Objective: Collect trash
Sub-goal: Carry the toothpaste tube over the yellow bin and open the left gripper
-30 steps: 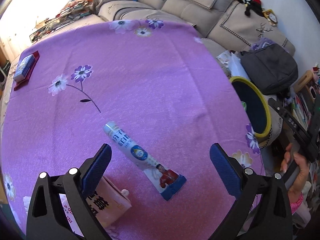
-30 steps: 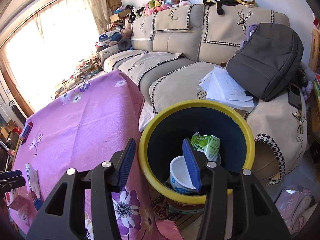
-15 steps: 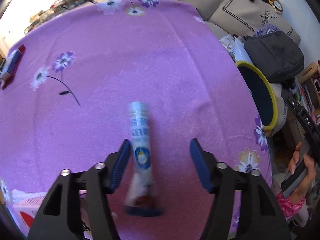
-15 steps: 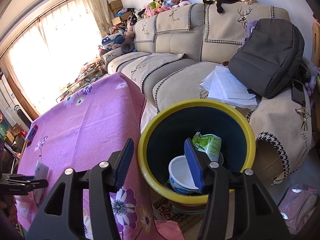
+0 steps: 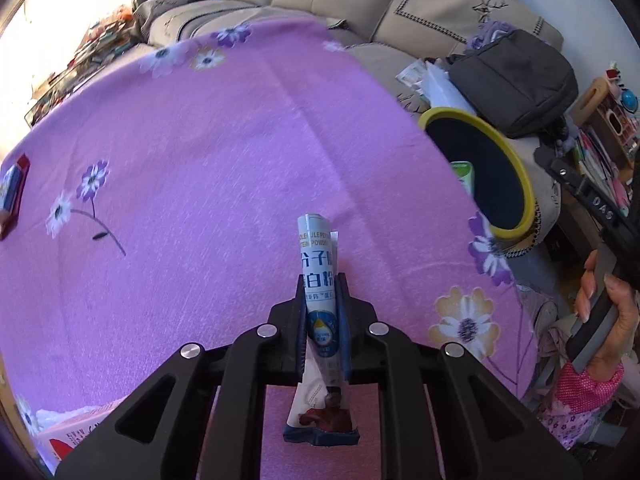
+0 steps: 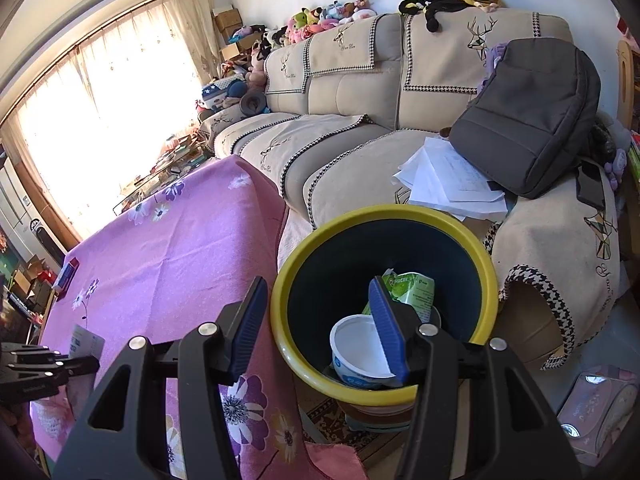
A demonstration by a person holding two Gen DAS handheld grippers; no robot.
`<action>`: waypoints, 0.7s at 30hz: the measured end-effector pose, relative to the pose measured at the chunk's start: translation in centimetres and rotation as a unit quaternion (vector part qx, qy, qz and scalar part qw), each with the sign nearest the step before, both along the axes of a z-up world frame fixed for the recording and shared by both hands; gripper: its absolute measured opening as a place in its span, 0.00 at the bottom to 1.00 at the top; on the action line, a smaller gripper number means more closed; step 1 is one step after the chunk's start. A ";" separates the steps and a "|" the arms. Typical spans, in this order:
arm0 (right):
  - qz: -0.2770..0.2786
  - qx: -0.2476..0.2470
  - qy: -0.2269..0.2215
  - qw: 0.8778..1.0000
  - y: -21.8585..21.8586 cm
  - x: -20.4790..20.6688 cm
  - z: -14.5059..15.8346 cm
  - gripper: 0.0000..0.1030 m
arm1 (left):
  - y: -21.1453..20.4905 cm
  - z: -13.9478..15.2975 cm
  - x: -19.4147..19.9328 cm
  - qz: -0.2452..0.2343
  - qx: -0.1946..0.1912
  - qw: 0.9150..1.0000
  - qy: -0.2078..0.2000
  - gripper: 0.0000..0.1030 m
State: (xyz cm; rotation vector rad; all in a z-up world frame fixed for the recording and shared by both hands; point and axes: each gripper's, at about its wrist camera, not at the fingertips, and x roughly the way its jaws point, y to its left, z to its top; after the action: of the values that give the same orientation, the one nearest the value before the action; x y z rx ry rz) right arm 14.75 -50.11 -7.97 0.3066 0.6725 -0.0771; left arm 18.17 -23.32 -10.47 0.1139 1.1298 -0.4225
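Note:
My left gripper (image 5: 322, 280) is shut on a white and blue powder sachet (image 5: 318, 264), held above the purple flowered tablecloth (image 5: 200, 160). The sachet's top sticks out past the fingertips and its torn end hangs below. The sachet (image 6: 82, 340) and left gripper (image 6: 80, 362) show at the far left of the right wrist view. My right gripper (image 6: 320, 300) is open and empty, over the near rim of the yellow-rimmed dark bin (image 6: 492, 276). The bin holds a white cup (image 6: 356, 344) and a green carton (image 6: 416, 288). The bin (image 5: 516, 184) stands right of the table.
A pink box (image 5: 76, 436) lies at the table's near left corner. A red and blue box (image 5: 10, 192) sits at the left edge. A beige sofa (image 6: 360, 132) with a grey backpack (image 6: 532, 120) and papers (image 6: 444, 180) stands behind the bin.
My left gripper has closed on the sachet, which lay flat on the cloth, and lifted it. The right gripper has stayed open over the bin.

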 end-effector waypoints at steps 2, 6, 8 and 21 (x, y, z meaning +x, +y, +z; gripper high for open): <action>-0.006 -0.005 -0.002 1.000 -0.2 -0.2 0.1 0.49 | -0.9 1.0 0.0 -0.008 -0.007 1.000 -0.011 0.13; -0.023 -0.012 -0.007 1.000 -1.0 -1.0 0.4 0.49 | -3.8 2.8 0.2 -0.028 -0.019 0.999 -0.030 0.13; -0.033 -0.017 -0.009 0.999 -1.5 -1.5 0.5 0.49 | -5.8 3.7 0.4 -0.046 -0.028 0.998 -0.038 0.13; -0.080 -0.018 -0.005 0.997 -5.7 -4.1 0.2 0.49 | -21.0 5.9 4.0 -0.131 -0.046 0.988 -0.072 0.13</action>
State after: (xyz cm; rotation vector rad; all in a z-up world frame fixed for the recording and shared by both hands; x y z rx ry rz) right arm 10.66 -55.83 -7.77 0.3250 0.6351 -0.2399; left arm 22.17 -44.33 -4.53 0.2107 0.9547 -0.6885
